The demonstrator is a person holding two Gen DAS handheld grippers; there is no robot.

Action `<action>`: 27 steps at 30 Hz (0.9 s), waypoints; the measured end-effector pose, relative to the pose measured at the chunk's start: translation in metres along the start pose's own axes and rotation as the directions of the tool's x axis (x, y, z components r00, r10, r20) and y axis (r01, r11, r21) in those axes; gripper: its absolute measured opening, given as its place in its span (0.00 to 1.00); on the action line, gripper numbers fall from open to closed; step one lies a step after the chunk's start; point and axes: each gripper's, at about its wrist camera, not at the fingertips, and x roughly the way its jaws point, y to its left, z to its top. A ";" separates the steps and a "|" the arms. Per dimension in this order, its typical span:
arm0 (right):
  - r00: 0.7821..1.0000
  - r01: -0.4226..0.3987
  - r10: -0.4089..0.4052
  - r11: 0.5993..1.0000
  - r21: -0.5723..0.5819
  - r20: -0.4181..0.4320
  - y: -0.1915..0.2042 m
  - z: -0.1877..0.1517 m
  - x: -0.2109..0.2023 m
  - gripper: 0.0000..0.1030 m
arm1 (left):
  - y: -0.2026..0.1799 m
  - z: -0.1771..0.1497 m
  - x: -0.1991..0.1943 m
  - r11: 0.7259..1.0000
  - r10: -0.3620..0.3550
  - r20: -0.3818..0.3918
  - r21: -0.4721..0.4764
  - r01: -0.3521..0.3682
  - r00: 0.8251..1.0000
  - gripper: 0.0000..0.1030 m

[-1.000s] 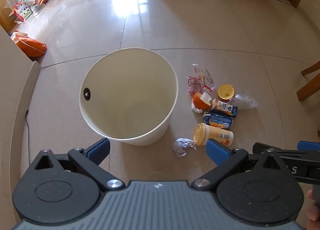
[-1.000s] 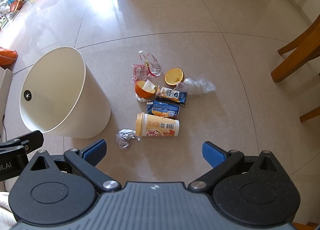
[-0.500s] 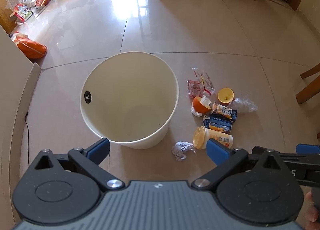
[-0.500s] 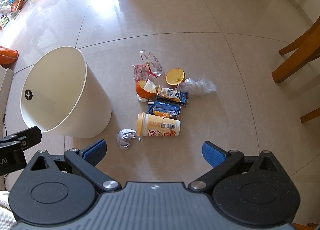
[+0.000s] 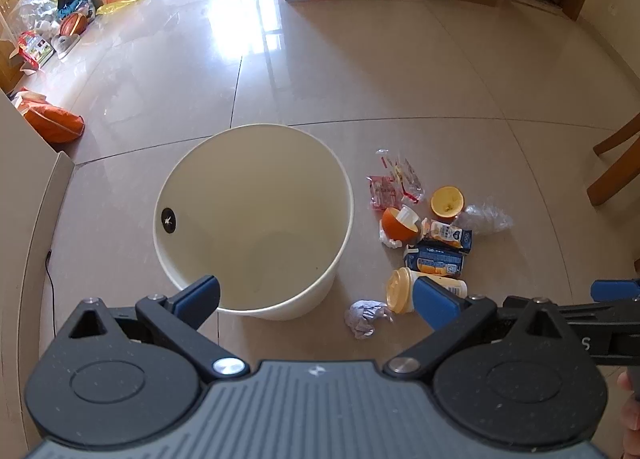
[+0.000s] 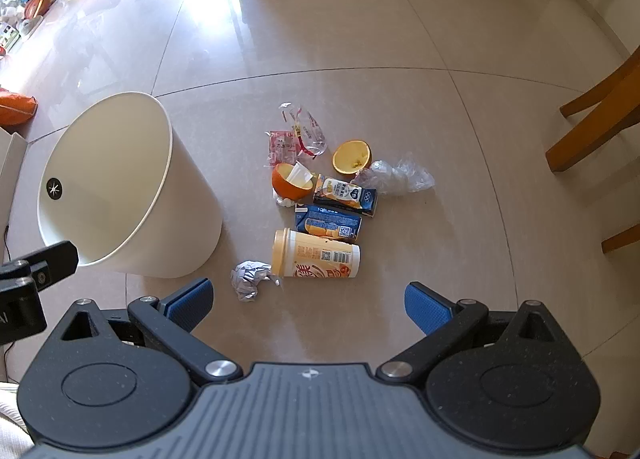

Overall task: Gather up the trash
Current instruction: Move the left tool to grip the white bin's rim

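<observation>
Your left tool [image 5: 316, 301] and right tool [image 6: 306, 301] both hang spread wide, gripping nothing. The trash lies on the floor [image 6: 360, 39] just right of the white bin [image 6: 120, 187]: a yellow cup [image 6: 316, 255] nearest it, crumpled foil [image 6: 250, 277] touching the cup's lid.

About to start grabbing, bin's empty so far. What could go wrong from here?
The yellow cup lies on its side and may roll out of the right gripper fingers. The foil ball touches it and may get knocked away. Orange halves could drip or spill scraps.
</observation>
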 end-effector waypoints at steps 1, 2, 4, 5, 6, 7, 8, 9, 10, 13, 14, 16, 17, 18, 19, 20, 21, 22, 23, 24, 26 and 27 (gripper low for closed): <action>1.000 0.000 0.000 1.000 -0.006 0.002 0.001 0.001 0.001 1.00 | 0.000 0.001 0.001 1.000 0.000 0.000 0.000 0.000 1.000 0.99; 1.000 0.001 0.000 1.000 -0.013 0.004 0.001 0.001 0.002 1.00 | 0.002 0.001 0.002 1.000 -0.004 0.002 -0.003 0.004 1.000 0.99; 1.000 -0.006 0.006 1.000 -0.024 0.008 0.002 0.003 0.005 1.00 | 0.004 0.002 0.005 1.000 -0.009 -0.001 -0.011 0.009 1.000 0.99; 1.000 -0.007 0.007 1.000 -0.027 0.008 0.002 0.004 0.006 1.00 | 0.005 0.002 0.007 1.000 -0.013 -0.002 -0.016 0.013 1.000 0.99; 1.000 -0.009 0.009 0.999 -0.031 0.010 0.002 0.005 0.007 1.00 | 0.005 0.002 0.008 1.000 -0.020 -0.003 -0.016 0.020 1.000 0.99; 1.000 -0.008 0.008 0.999 -0.037 0.010 0.002 0.007 0.009 1.00 | 0.005 0.002 0.010 1.000 -0.027 -0.007 -0.015 0.027 1.000 0.99; 1.000 -0.006 0.007 0.999 -0.042 0.010 0.003 0.008 0.010 1.00 | 0.006 0.003 0.011 0.999 -0.034 -0.012 -0.011 0.034 0.999 0.99; 1.000 -0.005 0.006 0.999 -0.045 0.010 0.004 0.009 0.011 1.00 | 0.006 0.003 0.013 0.999 -0.040 -0.018 -0.008 0.040 0.999 0.99; 1.000 -0.008 0.008 0.999 -0.051 0.011 0.004 0.010 0.013 1.00 | 0.005 0.004 0.015 0.999 -0.043 -0.022 -0.004 0.043 0.999 0.99; 1.000 -0.016 0.017 0.998 -0.063 0.007 0.004 0.013 0.017 1.00 | 0.005 0.006 0.020 0.999 -0.050 -0.032 0.010 0.051 0.998 0.99; 1.000 -0.016 0.017 0.998 -0.067 0.007 0.004 0.014 0.018 1.00 | 0.005 0.007 0.022 0.998 -0.054 -0.034 0.013 0.055 0.998 0.99; 1.000 -0.021 0.022 0.997 -0.076 0.012 0.005 0.017 0.020 1.00 | 0.006 0.008 0.027 0.998 -0.055 -0.039 0.020 0.055 0.998 0.99; 0.999 -0.027 0.028 0.996 -0.080 0.016 0.005 0.018 0.022 1.00 | 0.007 0.009 0.030 0.998 -0.050 -0.040 0.026 0.051 0.998 0.99; 0.999 -0.032 0.034 0.996 -0.087 0.023 0.006 0.019 0.022 1.00 | 0.007 0.010 0.032 0.998 -0.045 -0.040 0.030 0.047 0.998 0.99; 0.999 -0.038 0.042 0.995 -0.096 0.034 0.006 0.020 0.024 1.00 | 0.009 0.011 0.035 0.999 -0.039 -0.041 0.031 0.040 0.998 0.99; 0.998 -0.041 0.046 0.994 -0.105 0.042 0.007 0.021 0.025 1.00 | 0.011 0.012 0.037 0.999 -0.037 -0.043 0.031 0.038 0.998 0.99; 0.997 -0.047 0.053 0.992 -0.118 0.053 0.008 0.021 0.026 1.00 | 0.012 0.012 0.040 0.999 -0.035 -0.044 0.029 0.037 0.998 0.99; 0.996 -0.054 0.062 0.990 -0.129 0.060 0.008 0.022 0.027 1.00 | 0.014 0.013 0.043 0.999 -0.030 -0.045 0.028 0.031 0.999 0.99; 0.995 -0.060 0.070 0.988 -0.140 0.066 0.010 0.023 0.029 1.00 | 0.014 0.014 0.046 0.999 -0.018 -0.043 0.034 0.020 0.999 0.99; 0.995 -0.064 0.075 0.987 -0.150 0.072 0.011 0.024 0.030 1.00 | 0.016 0.015 0.049 0.999 -0.008 -0.041 0.043 0.010 0.999 0.99; 0.993 -0.074 0.089 0.982 -0.175 0.077 0.013 0.026 0.035 1.00 | 0.018 0.017 0.053 0.998 0.011 -0.030 0.062 -0.009 0.999 0.99; 0.993 -0.074 0.090 0.980 -0.186 0.079 0.015 0.027 0.038 1.00 | 0.019 0.018 0.056 0.997 0.019 -0.025 0.069 -0.017 1.000 0.99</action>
